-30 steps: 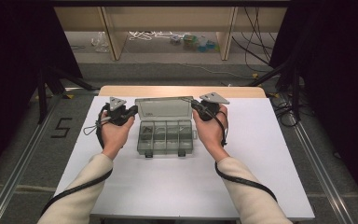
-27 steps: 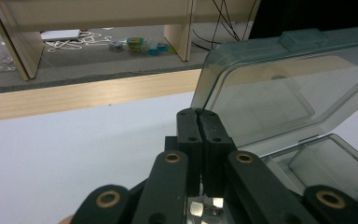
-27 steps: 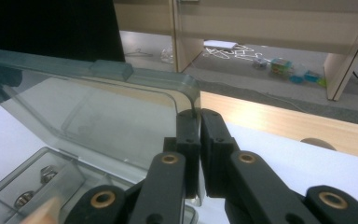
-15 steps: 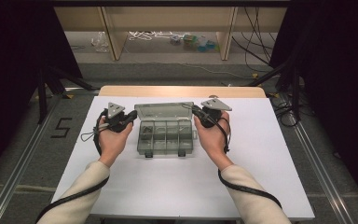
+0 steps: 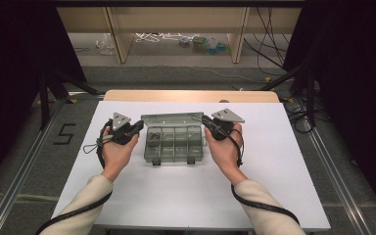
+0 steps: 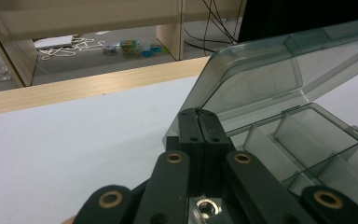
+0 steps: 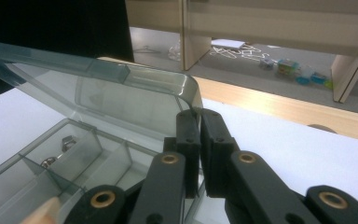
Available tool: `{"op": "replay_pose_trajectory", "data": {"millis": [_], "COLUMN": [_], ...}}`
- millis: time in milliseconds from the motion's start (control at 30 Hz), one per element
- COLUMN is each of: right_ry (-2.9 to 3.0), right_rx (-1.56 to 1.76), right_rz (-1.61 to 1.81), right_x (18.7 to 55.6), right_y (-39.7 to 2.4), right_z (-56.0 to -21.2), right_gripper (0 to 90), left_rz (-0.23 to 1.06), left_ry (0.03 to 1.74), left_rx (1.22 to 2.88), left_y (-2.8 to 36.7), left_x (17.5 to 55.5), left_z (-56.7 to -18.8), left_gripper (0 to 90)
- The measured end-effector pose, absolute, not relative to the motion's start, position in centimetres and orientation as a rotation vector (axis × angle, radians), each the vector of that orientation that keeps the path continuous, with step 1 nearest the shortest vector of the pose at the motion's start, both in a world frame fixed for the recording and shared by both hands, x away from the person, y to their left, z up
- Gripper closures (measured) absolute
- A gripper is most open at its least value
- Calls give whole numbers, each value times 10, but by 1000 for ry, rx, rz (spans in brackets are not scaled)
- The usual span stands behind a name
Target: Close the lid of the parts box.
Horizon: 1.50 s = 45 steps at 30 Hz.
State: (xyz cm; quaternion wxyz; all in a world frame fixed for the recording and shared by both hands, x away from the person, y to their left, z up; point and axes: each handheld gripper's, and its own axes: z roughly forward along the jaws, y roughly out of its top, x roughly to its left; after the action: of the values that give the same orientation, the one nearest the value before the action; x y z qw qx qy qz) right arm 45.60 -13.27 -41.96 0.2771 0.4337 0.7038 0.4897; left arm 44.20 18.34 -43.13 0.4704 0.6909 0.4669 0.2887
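Evidently steadying it, the left gripper (image 5: 138, 127) and right gripper (image 5: 206, 123), both closed on nothing, flank the open compartment box (image 5: 174, 143) mid-desk, nearer the far edge, lid (image 5: 171, 119) raised for access.

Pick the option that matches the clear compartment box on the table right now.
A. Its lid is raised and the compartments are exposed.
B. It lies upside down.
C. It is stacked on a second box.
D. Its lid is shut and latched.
A: the clear compartment box sits on the white table with its lid tilted up at the far side, so the dividers show from above.
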Motion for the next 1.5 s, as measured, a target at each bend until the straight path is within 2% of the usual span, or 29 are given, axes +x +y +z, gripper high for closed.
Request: {"op": "replay_pose_trajectory", "data": {"millis": [900, 1500], "right_ry": [1930, 1998], "right_rx": [1132, 1122], "right_rz": [1317, 1306], "right_x": [443, 430], "right_y": [-136, -140], "right_z": [-426, -435], "right_gripper": [886, 850], "left_rz": [707, 702], "left_ry": [1129, 1097], "left_rx": [1701, 1753], "left_y": [184, 185], "left_x": [434, 420], "left_z": [-437, -446], "left_gripper": [893, 887]}}
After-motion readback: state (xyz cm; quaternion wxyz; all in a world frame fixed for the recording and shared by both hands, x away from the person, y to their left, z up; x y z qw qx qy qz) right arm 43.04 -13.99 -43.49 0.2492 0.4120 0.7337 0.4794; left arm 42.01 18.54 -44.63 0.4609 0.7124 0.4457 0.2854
